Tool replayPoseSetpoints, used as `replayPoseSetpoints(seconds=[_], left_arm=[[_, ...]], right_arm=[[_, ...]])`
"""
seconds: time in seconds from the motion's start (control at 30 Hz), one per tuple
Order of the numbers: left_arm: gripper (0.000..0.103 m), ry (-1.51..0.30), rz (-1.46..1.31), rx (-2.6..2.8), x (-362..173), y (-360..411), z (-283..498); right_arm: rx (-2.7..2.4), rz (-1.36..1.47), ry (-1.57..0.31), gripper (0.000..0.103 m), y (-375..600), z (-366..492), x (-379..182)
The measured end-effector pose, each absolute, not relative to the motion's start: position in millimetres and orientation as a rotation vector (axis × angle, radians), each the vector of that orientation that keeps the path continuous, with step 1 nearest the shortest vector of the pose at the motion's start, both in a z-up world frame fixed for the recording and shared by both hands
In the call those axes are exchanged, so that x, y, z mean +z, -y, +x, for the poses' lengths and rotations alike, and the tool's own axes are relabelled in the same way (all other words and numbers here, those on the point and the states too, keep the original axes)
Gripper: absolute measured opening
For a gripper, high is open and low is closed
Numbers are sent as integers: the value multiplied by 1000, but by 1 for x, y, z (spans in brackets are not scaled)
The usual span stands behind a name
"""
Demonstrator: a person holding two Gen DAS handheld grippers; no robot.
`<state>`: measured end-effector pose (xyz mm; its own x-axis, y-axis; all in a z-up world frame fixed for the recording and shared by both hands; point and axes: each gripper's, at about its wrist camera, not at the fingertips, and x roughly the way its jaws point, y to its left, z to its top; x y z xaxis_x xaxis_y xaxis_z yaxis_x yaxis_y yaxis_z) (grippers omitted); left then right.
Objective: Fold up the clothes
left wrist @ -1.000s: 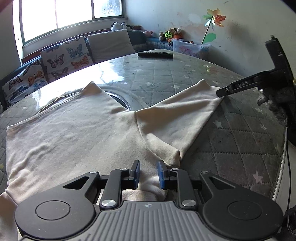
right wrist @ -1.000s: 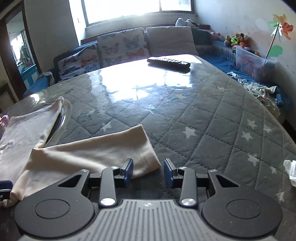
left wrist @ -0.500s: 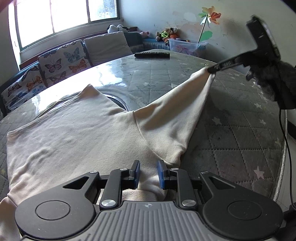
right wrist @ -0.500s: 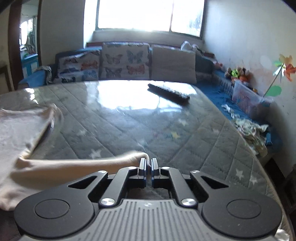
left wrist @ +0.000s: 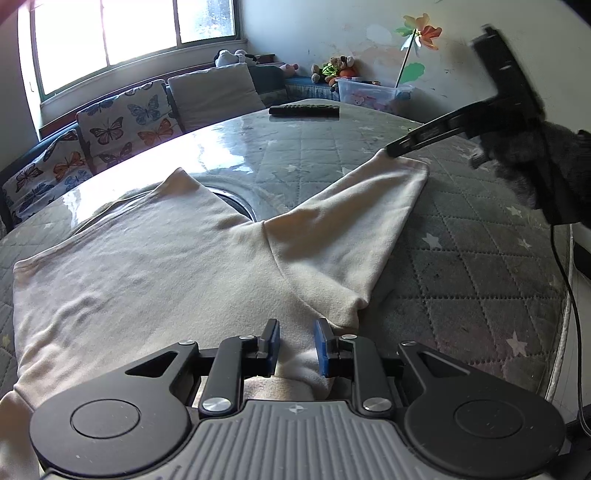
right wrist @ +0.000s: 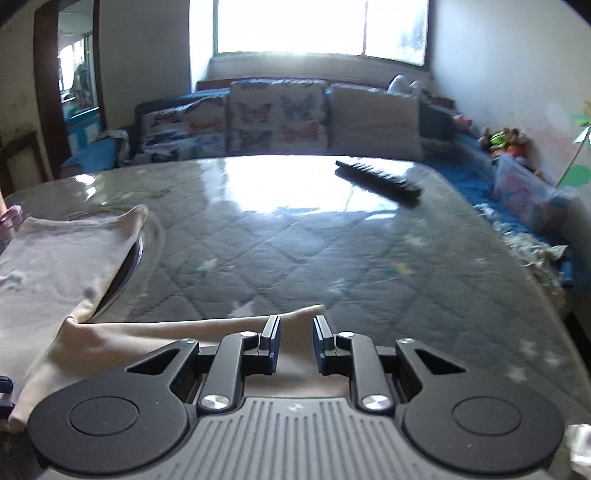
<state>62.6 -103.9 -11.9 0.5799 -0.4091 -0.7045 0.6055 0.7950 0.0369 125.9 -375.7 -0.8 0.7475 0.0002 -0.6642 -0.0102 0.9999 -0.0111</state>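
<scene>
Across the frame's middle, a cream cotton shirt [left wrist: 155,273] is spread unfolded; both hand-held grippers [left wrist: 295,345] [right wrist: 294,341] are held apart.

Daylight from the window [right wrist: 317,26] ahead blows out, glaring off the desk [right wrist: 295,184]; right view blurred, edges bowed.

The cream shirt [left wrist: 155,280] runs off the frame's left edge; remote [right wrist: 376,179] is motion-blurred.

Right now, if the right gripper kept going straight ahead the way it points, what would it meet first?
The shirt sleeve lies between the right gripper's open jaws already. Past its edge comes only the quilted table cover; the remote looks off to the right, though depth is unclear.
</scene>
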Motion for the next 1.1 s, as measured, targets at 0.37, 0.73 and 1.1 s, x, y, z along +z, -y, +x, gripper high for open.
replayPoseSetpoints(seconds=[0.37,0.73,1.1], left_arm=[[30,-703,206,-534,8,70,55],[31,-711,89,-153,14,-48,70],[32,-745,4,103,-12,-135,77]], right_arm=[[34,-26,-746,25,363,130,-2],[451,-133,-723,37,245,114,21],[755,-268,-782,39,125,104,-3]])
